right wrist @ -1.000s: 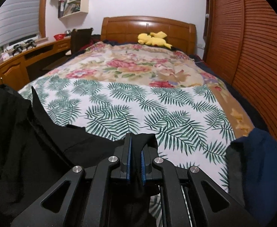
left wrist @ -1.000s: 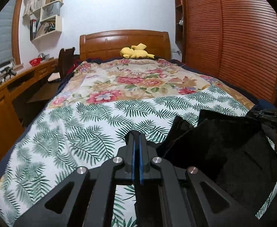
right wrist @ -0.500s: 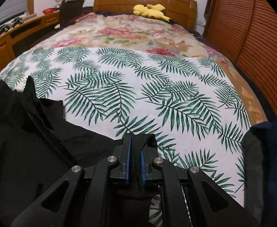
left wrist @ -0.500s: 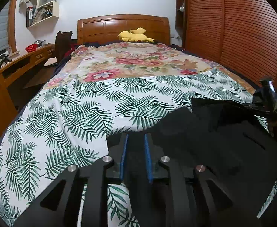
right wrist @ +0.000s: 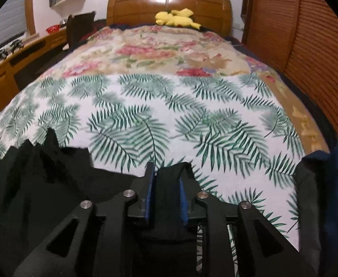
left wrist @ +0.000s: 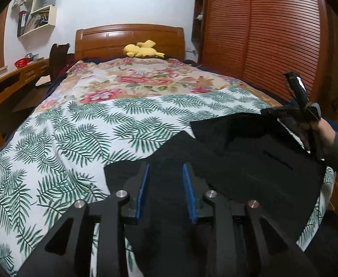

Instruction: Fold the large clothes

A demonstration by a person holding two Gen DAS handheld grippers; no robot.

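A black garment (left wrist: 249, 152) lies on the near end of the bed, on the palm-leaf sheet (left wrist: 81, 133). My left gripper (left wrist: 165, 173) is open, its blue pads spread over the garment's near left edge. In the right wrist view the garment (right wrist: 42, 184) fills the lower left. My right gripper (right wrist: 165, 173) is open with a fold of black cloth loose between its pads. From the left wrist view, the right gripper (left wrist: 300, 106) shows at the garment's far right corner, held by a hand.
A floral cover (left wrist: 141, 80) lies on the far half of the bed, with a yellow plush toy (left wrist: 141, 49) by the wooden headboard. A wooden desk (left wrist: 5, 83) runs along the left. A slatted wardrobe (left wrist: 272, 39) stands right. A dark blue cloth (right wrist: 325, 184) hangs at the bed's right edge.
Both grippers lowered the black garment onto the sheet and opened. The left opened first, then wider; the right was still shut on the cloth half a second ago.
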